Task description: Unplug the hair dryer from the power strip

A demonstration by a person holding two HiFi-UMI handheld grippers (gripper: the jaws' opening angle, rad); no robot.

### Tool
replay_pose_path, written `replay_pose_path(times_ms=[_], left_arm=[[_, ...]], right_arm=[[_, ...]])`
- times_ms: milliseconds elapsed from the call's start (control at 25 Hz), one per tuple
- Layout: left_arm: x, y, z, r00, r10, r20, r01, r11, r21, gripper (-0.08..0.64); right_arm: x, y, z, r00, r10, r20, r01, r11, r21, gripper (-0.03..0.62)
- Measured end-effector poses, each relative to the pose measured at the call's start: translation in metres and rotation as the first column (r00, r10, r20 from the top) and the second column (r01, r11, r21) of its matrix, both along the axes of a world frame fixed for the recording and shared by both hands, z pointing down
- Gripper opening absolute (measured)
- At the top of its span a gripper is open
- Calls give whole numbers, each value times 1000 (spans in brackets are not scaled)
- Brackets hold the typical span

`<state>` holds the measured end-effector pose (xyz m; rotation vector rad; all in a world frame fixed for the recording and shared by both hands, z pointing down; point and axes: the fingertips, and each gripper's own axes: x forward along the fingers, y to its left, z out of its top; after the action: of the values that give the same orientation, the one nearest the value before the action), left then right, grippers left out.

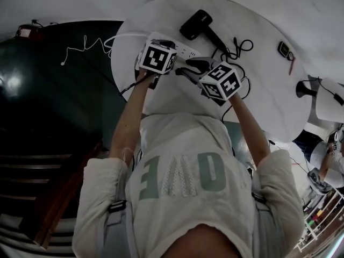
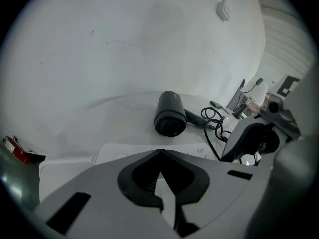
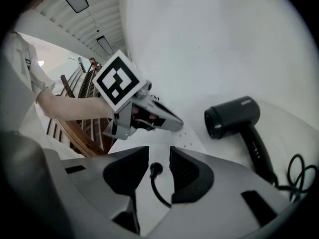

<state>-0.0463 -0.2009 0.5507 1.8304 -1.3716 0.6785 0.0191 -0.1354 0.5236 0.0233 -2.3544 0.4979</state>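
Two tongs work at the power strip (image 1: 185, 51). Left gripper (image 2: 159, 153): jaws together, tips bearing down on one end of the strip. Right gripper (image 3: 159, 156): jaws apart, black plug (image 3: 155, 169) loose between them, pads not touching it. The plug looks clear of the strip's sockets. Hair dryer (image 1: 199, 24) lies beyond the strip. Judgement: release step. Keep the left pinning the strip; lift the right straight off so neither pad snags the cord (image 3: 158, 192).
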Motion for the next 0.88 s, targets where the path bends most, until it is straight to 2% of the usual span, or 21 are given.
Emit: replay_pose_path(times_ms=[120,240,320,400,520,600,680,800,880], left_arm=[[-4,2,-2,1000,-4,-2,4,1000,-12,9],[-11,-3,-20,999,-32,-12,32,999,38,9],[-14,-11,-45,998,-54,-20,55,993,104,9],[-16,-20,-78,998,-64,-19,66,980,186,9],[-12,-29,-136,998,-63,-24,68,942,329,9],[-5,-30,-178,998,-53,-25,59,904,424,9],[3,-27,-222,999,-47,-15,48,852,522,9],[12,-13,-290,998,-64,11,40,743,668,9],[17,1,-331,995,-92,40,30,652,758,9]], right_arm=[[-8,-26,-27,996,78,46,-80,996,47,121],[-18,-48,-64,979,150,138,-159,986,53,120],[-21,-61,-94,960,186,209,-204,977,68,114],[-24,-71,-127,937,209,281,-244,965,97,82],[-25,-82,-176,895,224,387,-308,936,171,62],[-22,-86,-209,872,227,433,-358,901,247,50],[-16,-87,-241,851,228,474,-411,850,330,41],[-5,-83,-288,792,236,562,-498,782,374,37],[5,-79,-312,749,251,613,-554,746,370,35]])
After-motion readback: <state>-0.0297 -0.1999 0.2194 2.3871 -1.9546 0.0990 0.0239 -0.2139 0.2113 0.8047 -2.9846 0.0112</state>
